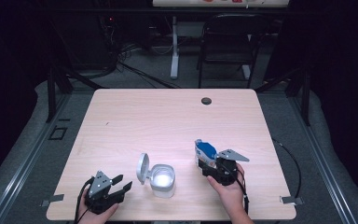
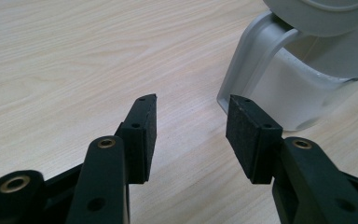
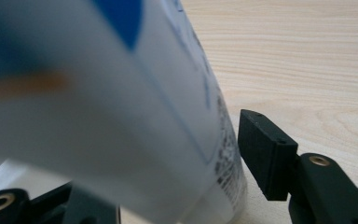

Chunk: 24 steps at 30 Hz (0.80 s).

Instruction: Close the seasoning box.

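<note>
Nearest the person, the left gripper (image 1: 121,183) rests low on the table (image 1: 135,112) with its jaws standing wide apart and nothing between them; in the left gripper view its pads (image 2: 145,135) point at the base of the white container (image 2: 279,84) from just short of it, not touching. That container (image 1: 162,179) sits between the two hands, its round hinged lid (image 1: 142,168) flipped up on the left side and its white inside open to view.

A little farther out, the right gripper (image 1: 204,163) is at a blue-and-white pouch (image 1: 205,150) that stands on the table to the right of the container. In the right gripper view the pouch (image 3: 121,112) lies between the jaws, and the one pad (image 3: 261,149) that shows stands just clear of its printed side; the other pad is hidden behind the pouch. The jaws look parted, loose around it rather than clamped.

The step in hand looks like setting the pouch down and letting go. To do it well, the person should let the jaws open fully before drawing the hand back, and pull straight away along the jaws' own line so neither pad drags the pouch over. The pouch looks light and tall, so a sideways brush could tip it toward the open container. The left gripper is well placed to steady or close the container afterwards.
</note>
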Tool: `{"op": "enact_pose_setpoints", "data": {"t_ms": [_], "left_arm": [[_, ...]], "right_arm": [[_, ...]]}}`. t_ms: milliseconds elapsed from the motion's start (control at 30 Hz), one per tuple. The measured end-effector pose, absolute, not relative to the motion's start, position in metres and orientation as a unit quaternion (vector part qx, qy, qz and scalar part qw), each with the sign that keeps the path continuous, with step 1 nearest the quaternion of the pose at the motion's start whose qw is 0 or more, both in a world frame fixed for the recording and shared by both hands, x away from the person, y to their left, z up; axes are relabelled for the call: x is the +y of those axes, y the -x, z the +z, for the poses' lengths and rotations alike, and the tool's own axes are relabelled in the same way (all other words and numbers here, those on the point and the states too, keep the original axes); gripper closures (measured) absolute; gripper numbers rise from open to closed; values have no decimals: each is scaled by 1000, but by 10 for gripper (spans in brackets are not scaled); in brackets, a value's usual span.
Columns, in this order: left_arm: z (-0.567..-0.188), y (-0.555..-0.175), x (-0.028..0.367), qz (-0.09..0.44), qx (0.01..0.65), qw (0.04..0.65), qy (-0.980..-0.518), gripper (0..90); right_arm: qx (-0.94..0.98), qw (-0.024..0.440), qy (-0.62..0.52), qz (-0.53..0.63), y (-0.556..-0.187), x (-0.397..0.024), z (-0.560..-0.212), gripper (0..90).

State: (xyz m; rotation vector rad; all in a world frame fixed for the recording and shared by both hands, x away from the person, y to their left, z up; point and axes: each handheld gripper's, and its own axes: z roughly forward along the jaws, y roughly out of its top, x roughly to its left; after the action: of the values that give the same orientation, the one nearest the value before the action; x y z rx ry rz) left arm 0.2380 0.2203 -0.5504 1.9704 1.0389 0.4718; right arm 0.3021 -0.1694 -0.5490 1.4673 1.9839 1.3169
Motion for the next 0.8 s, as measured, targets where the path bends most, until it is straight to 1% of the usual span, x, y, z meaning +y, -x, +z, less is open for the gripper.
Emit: {"op": "enact_pose_setpoints", "data": {"t_ms": [800], "left_arm": [[-549, -237, 221, 190, 417, 423, -782, 538]], "right_arm": [[702, 179, -506, 469, -292, -174, -537, 444]]}}
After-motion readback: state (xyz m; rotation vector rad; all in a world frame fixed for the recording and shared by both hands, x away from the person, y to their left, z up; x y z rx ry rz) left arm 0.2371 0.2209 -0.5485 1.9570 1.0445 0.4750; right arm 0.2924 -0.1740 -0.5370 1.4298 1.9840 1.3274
